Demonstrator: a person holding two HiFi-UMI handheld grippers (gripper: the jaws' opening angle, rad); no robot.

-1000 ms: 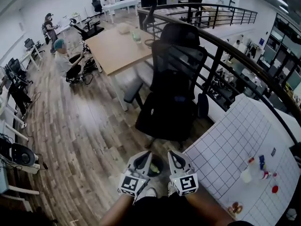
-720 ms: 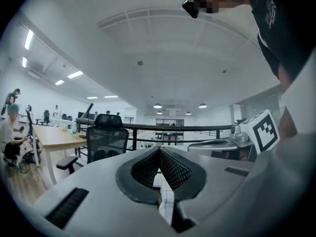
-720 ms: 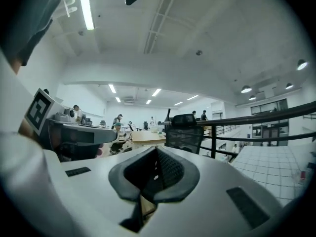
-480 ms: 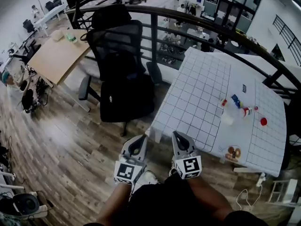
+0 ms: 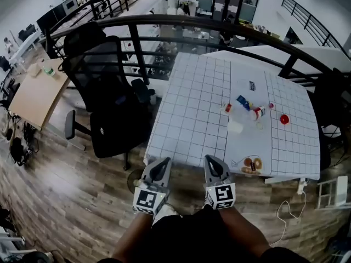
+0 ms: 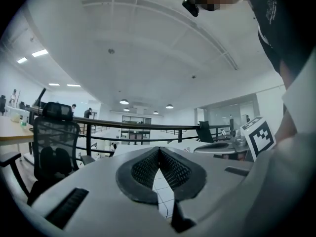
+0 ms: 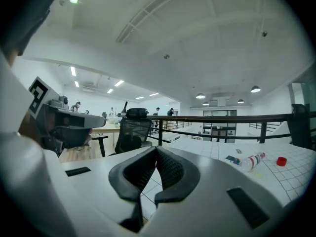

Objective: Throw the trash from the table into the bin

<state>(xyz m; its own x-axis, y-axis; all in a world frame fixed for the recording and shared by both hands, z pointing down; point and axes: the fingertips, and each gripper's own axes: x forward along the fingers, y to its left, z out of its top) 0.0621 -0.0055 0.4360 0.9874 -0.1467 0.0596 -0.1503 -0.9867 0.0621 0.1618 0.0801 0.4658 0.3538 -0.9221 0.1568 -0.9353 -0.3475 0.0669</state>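
Wood-plank floor runs under a white desk [image 5: 192,119] ruled in a grid, which begins just ahead of both tips. My left hand-held gripper [image 5: 162,163] and my right hand-held gripper [image 5: 213,162] are both shut, pads together, with nothing between them.

All the trash lies ahead and to the right of the right one. A white cup [image 5: 235,126] is nearest. Beyond it are a clear bottle [image 5: 256,113] on its side, a red cap [image 5: 284,119], a blue wrapper [image 5: 242,100] and a small red scrap [image 5: 228,108]. A round orange-brown packet [image 5: 252,164] sits at the near edge, just right of my right tips. I see no bin for certain in these views.

My step, as I judge it, is reaching for the first piece. I should open the right jaws before arriving, come in low, and take the cup across its wall, closing softly.

The cup looks thin and light, likely to buckle. The bottle is thin clear plastic with a label; it is round, so it may roll off the smooth top if nudged. The cap is a small hard disc, and the wrapper is flat and probably crinkly, so both need a pinch at an edge. My black ribbed pads should grip them all.
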